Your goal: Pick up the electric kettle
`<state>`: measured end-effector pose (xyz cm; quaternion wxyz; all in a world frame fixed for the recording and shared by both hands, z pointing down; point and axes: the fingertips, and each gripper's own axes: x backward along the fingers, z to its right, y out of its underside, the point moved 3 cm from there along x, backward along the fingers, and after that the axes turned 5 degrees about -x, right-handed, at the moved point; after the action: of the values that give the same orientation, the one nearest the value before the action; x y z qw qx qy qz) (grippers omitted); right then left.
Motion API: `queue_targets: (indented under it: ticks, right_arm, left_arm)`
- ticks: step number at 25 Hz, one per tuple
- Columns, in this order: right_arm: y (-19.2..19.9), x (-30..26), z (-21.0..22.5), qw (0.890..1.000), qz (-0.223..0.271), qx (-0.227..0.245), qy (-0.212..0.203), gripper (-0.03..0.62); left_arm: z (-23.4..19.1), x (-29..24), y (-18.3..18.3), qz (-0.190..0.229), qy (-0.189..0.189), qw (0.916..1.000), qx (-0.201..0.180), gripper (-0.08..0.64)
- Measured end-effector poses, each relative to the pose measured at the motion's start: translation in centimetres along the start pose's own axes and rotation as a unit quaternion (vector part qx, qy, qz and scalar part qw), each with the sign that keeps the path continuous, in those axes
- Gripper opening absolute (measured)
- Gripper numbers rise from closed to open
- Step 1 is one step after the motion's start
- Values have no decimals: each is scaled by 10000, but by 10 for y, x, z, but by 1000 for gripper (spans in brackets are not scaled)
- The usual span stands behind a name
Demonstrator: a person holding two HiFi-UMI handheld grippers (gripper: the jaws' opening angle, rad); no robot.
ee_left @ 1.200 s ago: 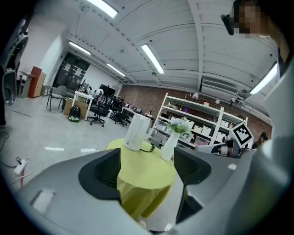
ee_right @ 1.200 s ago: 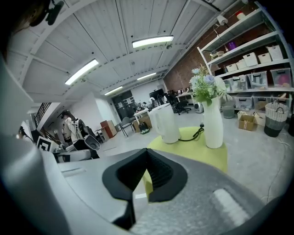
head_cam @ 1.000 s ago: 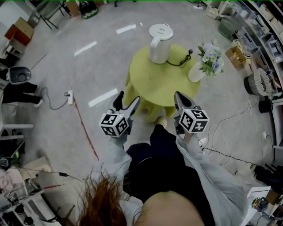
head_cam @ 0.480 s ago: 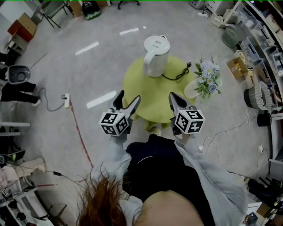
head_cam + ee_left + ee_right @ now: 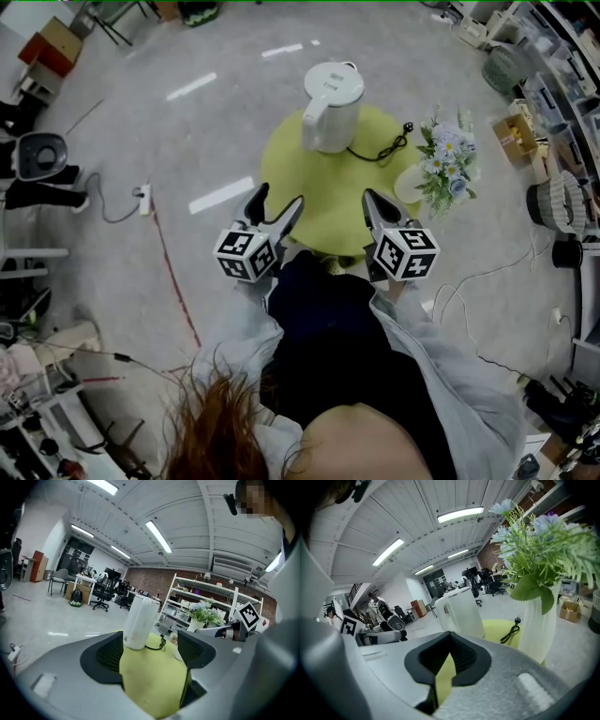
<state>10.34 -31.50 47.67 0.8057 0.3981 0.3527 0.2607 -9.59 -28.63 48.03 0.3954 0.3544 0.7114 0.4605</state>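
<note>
A white electric kettle (image 5: pixel 333 105) stands upright at the far side of a round yellow-green table (image 5: pixel 319 192), its black cord (image 5: pixel 380 150) trailing to the right. My left gripper (image 5: pixel 274 203) hovers open over the table's near left edge, well short of the kettle. In the left gripper view the kettle (image 5: pixel 139 623) shows beyond the empty gap between the jaws of that gripper (image 5: pixel 152 646). My right gripper (image 5: pixel 375 208) is shut and holds nothing, at the table's near right edge. The right gripper view shows the kettle (image 5: pixel 461 611) ahead of this gripper (image 5: pixel 446 660).
A white vase of flowers (image 5: pixel 439 159) stands at the table's right edge, close to the right gripper, and looms at the right as the vase (image 5: pixel 539 630) in the right gripper view. A power strip (image 5: pixel 143 199) and cables lie on the floor. Shelves line the right side.
The person has stepped closer, so the table's near edge now lies under both grippers. The kettle has not moved on the table. Neither gripper's jaws have changed.
</note>
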Motion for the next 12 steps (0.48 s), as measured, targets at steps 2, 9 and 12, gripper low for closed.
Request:
queue_targets:
  ticks: [2,9,12]
  right_arm:
    - [3,2,1,10000,-18,-47,37,2]
    - [2,1,1,9995,-25,-217,240,2]
    - [-3,-1,6,9988,21,-315,380,2]
  left_arm:
    - [3,-5,1,-89,85,9999,-48,365]
    - [-6,-37,-13,-349,326,9985,-271,360]
    - [-10,-55,-23,-430,457,9973,-370,355]
